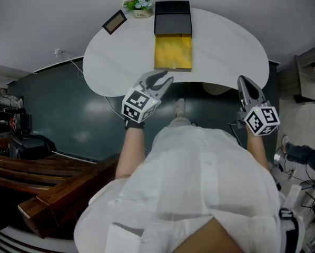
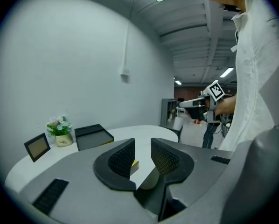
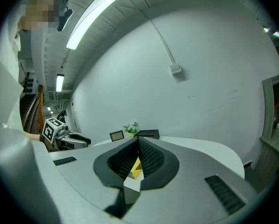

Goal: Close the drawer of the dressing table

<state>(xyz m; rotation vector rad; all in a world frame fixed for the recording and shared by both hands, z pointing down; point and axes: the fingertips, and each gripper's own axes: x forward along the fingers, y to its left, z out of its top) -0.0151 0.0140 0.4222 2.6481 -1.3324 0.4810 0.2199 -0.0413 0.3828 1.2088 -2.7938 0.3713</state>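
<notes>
Head view: the white table (image 1: 226, 46) fills the upper centre of the frame. A black box (image 1: 172, 16) stands at its far edge. The drawer (image 1: 173, 51) is pulled out of the box toward the lower part of the frame. Its yellow inside is showing, so it is still open. The drawer's front edge lies close to the table's near edge.

Left gripper (image 1: 165, 78): just below the drawer front in the head view and pointing up toward it. In the left gripper view its jaws stand a little apart with nothing between the pads. A yellow corner of the drawer shows through the gap, further off. I cannot tell whether the tips touch the table.

Right gripper (image 1: 242, 79): at the right of the head view, by the table's near right edge and well apart from the drawer. In the right gripper view the jaws meet at the tips and hold nothing. The yellow drawer shows behind them, low in the gap.

Also on the table: a plant (image 1: 138, 4) left of the box, and a frame (image 1: 114, 21) further left.

My white garment fills the lower half of the head view.
</notes>
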